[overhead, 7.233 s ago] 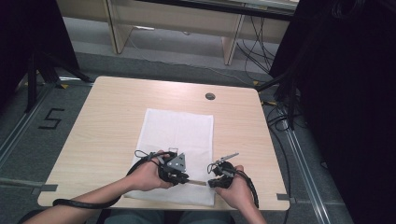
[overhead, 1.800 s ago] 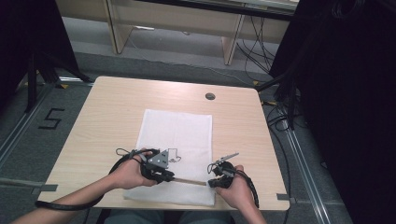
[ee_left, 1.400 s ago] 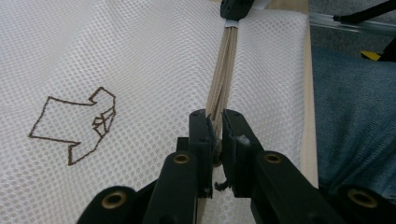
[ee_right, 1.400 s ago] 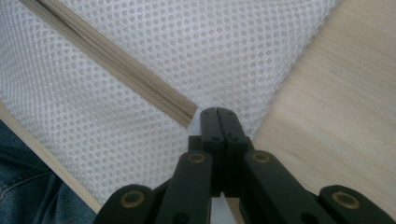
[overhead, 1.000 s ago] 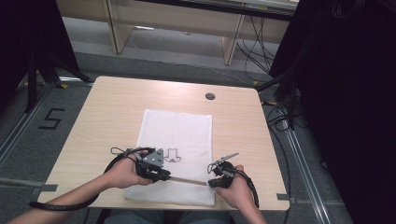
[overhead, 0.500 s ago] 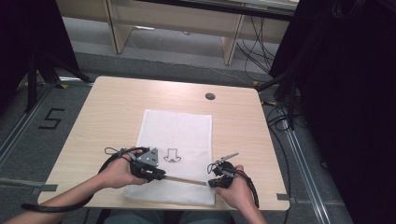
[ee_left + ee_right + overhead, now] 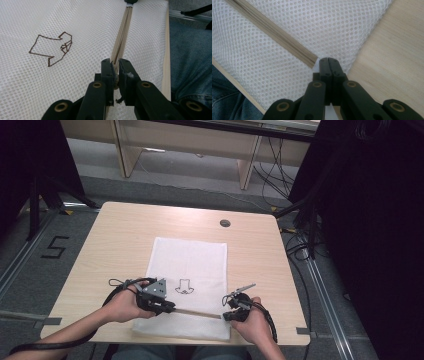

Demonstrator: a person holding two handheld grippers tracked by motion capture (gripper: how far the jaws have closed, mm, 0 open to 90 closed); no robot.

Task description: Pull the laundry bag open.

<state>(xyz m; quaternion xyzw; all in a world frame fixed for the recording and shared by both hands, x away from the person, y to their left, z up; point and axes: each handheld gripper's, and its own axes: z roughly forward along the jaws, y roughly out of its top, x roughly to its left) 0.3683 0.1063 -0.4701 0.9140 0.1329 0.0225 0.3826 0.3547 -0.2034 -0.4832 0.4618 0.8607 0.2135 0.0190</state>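
A white mesh bag (image 7: 190, 265) lies flat on the wooden table (image 7: 125, 235), with a brown outline emblem (image 7: 184, 286) stitched on it. A beige zipper (image 7: 197, 312) runs across its near end. My left gripper (image 7: 157, 300) is at the zipper's left part, and the left gripper view shows its jaws (image 7: 115, 71) shut on the zipper pull, with the zipper (image 7: 122, 35) stretching away from them. My right gripper (image 7: 232, 307) sits at the bag's near right corner. In the right gripper view (image 7: 328, 60) it is shut on the mesh just past the zipper's end (image 7: 312, 61).
A round cable hole (image 7: 225, 223) is in the table's far right part. The near table edge (image 7: 166, 62) lies close behind the bag, with the person's jeans (image 7: 192, 57) below it. Dark stands and cables line the floor at right, and a "5" (image 7: 54, 247) marks the floor at left.
My left gripper has slid leftward along the zipper line, so more beige zipper lies between the two grippers. The right gripper has stayed put.
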